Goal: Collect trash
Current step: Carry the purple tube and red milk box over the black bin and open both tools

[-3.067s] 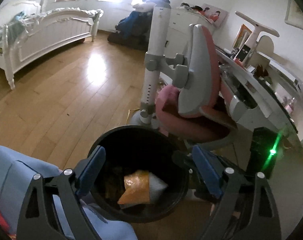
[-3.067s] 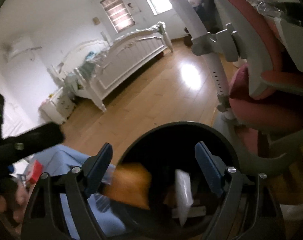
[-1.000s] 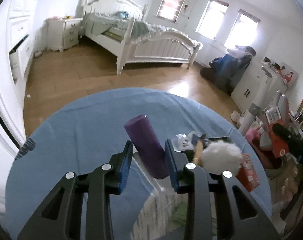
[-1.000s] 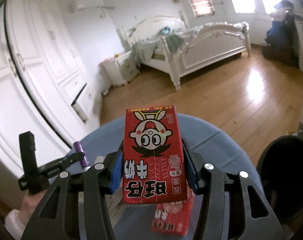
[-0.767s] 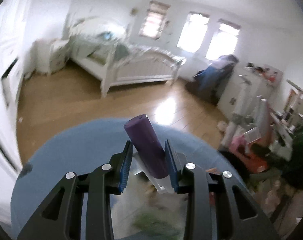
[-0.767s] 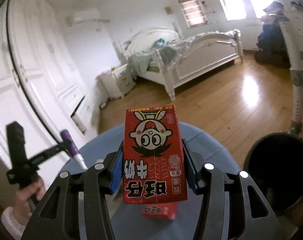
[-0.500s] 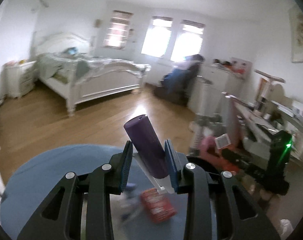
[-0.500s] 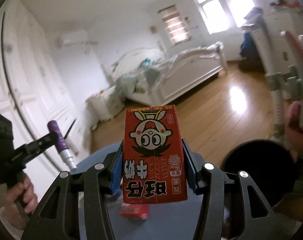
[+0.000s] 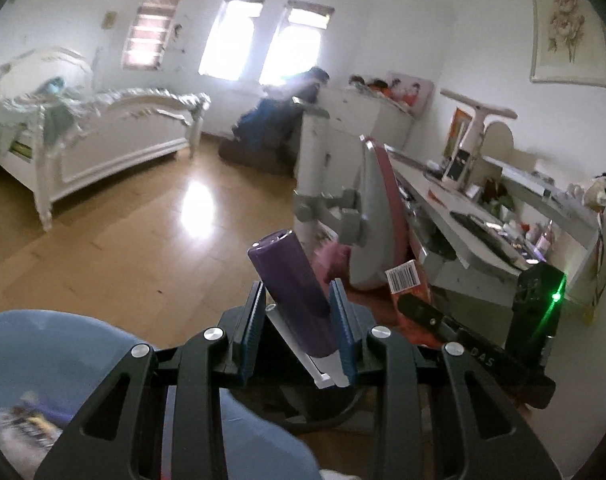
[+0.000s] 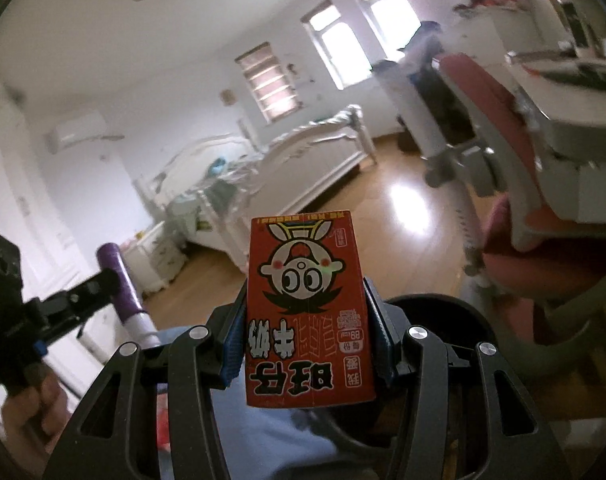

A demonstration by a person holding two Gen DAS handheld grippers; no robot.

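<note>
- Centrally in the left wrist view, the left claw [image 9: 299,326] is clamped on a purple tube [image 9: 291,292], a smooth matte cylinder with a pale, narrower end that pokes out below the blue ribbed pads [image 9: 252,330]; the tube leans toward the upper left of the frame.
- Low in that view, behind the claw, the dark round rim of a black bin [image 9: 327,414] shows, its inside mostly hidden by the black fingers.
- At lower left lies a blue cloth-covered surface [image 9: 63,360], soft and matte, with a blurred patch at its left edge that cannot be made out.
- Right of centre, the right claw [image 9: 413,300] shows as a black bar gripping a red carton [image 9: 409,292], whose white barcode panel faces this camera.
- In the right wrist view, the right claw [image 10: 307,332] is closed on the same red carton [image 10: 307,312], a flat-sided glossy box printed with a cartoon face, upside down, filling the middle of the frame.
- Behind the carton, at lower right, curves the rim of the black bin [image 10: 455,308].
- At left of that view, the left claw [image 10: 103,284] holds the purple tube [image 10: 123,284] nearly upright.
- Glossy wooden floor [image 9: 143,240] and a carved white bed [image 9: 95,140] fill the upper left; a padded pink-and-grey chair [image 9: 379,220] stands at right.
</note>
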